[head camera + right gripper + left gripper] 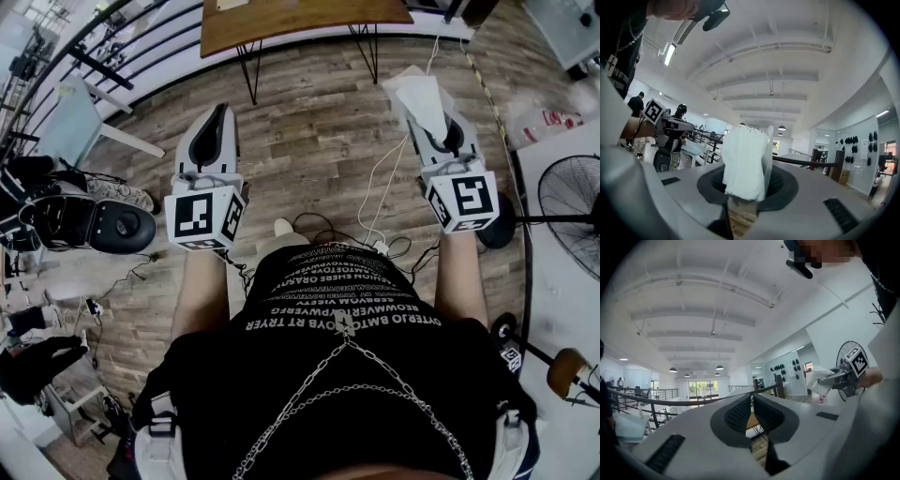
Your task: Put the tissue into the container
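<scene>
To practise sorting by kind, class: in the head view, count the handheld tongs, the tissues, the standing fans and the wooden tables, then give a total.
Tongs: 2, left tongs and right tongs
Tissue: 1
Standing fan: 1
Wooden table: 1
Total: 5

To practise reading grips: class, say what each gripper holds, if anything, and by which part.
The right gripper pinches the tissue by one end; the rest sticks out past the fingers. The left gripper holds nothing.
</scene>
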Demonstrator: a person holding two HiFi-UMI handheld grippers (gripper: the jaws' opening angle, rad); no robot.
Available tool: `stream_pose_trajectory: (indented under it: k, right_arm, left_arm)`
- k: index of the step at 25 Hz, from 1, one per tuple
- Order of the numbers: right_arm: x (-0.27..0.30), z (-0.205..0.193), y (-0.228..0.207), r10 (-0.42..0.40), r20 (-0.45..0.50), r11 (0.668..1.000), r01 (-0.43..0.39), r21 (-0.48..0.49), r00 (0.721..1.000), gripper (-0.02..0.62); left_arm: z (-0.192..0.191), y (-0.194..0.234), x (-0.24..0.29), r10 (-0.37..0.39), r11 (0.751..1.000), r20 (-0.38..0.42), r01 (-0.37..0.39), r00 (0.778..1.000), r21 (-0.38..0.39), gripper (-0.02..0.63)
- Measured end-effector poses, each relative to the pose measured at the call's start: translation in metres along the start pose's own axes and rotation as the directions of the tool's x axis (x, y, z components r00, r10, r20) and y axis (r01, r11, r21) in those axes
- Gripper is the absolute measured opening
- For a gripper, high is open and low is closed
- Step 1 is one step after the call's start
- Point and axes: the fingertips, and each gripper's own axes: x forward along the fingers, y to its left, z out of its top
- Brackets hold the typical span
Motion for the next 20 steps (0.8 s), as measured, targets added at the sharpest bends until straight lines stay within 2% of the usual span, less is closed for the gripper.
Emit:
stream_pose_trajectory:
  k: [6, 11, 20]
  right_arm:
    - [-0.003, -0.003, -0.011, 0.001, -0.006, 1.0, 0.0, 0.02, 1.0, 0.12]
    - [0.002, -0.004, -0.009, 0.006, 0.005, 0.998, -0.007, 0.061, 1.0, 0.12]
    - [0.051, -0.022, -0.009, 0.018, -0.009, 0.994, -0.017, 0.104, 1.0, 0.12]
  left_arm:
    - [0.001, -0.008, -0.003, 0.002, 1.0, -0.011, -0.002, 1.0, 0.014, 0.041]
    - [-0.001, 0.008, -0.012, 0.039, 0.999, -0.015, -0.039, 0.999, 0.012, 0.041]
    - [-0.036, 0.038, 0.033, 0.003, 1.0, -0.064, -0.004, 0.998, -0.008, 0.041]
